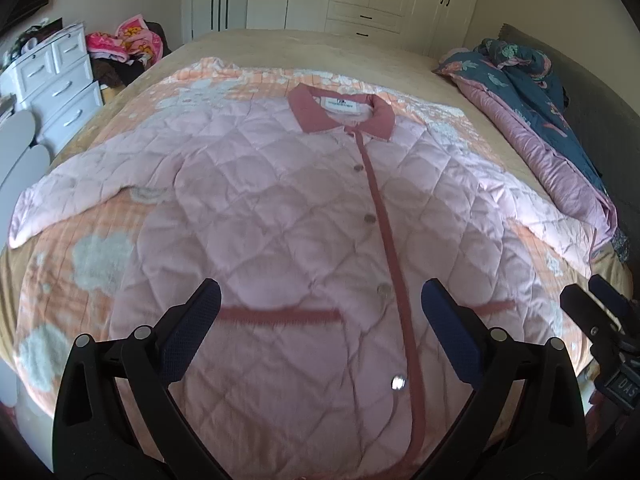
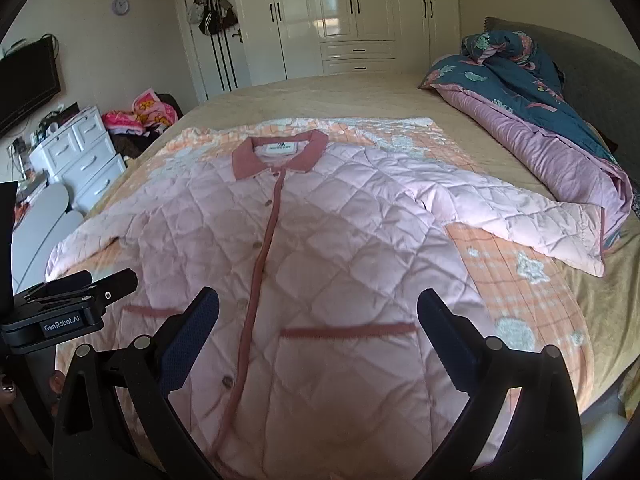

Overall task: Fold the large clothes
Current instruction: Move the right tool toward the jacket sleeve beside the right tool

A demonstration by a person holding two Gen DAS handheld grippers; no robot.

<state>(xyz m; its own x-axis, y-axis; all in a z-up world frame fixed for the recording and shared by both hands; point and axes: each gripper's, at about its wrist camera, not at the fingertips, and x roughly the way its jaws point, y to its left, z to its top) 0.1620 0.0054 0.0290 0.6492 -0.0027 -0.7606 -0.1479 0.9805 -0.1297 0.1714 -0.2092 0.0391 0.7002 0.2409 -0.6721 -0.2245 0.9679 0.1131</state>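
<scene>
Flat on a fleecy blanket, quilted pink jacket, diamond-stitched.

Quilted pink jacket in soft cloth with a faint sheen, diamond-stitched; duller rose collar and trim. Fleecy orange-and-white blanket beneath, over a matt tan bedspread. Left claw and right claw in matt black plastic, with dimpled dark-blue pads. High-gloss cream wardrobe doors. Smooth white drawers.
</scene>
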